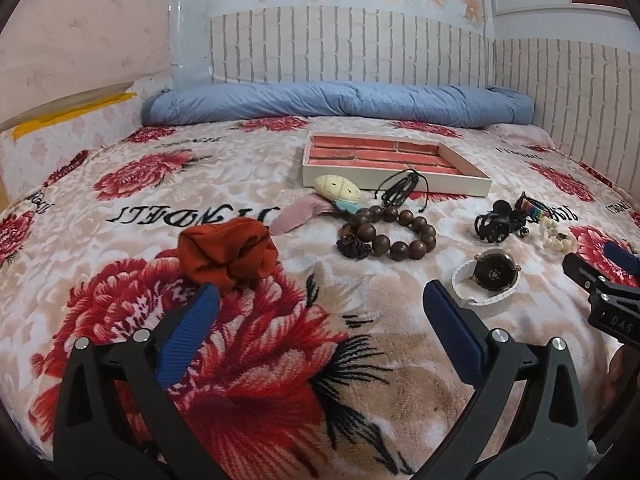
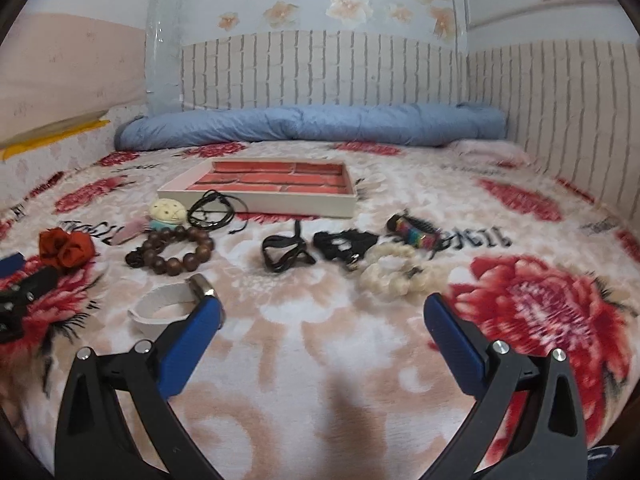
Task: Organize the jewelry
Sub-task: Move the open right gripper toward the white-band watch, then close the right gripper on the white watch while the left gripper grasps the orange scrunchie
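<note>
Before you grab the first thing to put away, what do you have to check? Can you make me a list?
1. Left gripper open, holding nothing: ok.
2. Right gripper open, holding nothing: ok.
3. Jewelry tray has room inside: ok, compartments look bare.
4. White-strap watch nearest and unobstructed: ok.
5. Wooden bead bracelet lying free: not ok, a dark tassel is attached.
6. Black cord bracelet untangled: cannot tell.

The fuzzy floral fleece blanket [image 1: 280, 360] has black lettering woven in, upside down from here; the clearest bit [image 1: 160, 213] looks like "JINDELI". The black frame of the right gripper [image 1: 616, 292], seen from the left wrist, carries white letters "DAS", cut off at the edge
</note>
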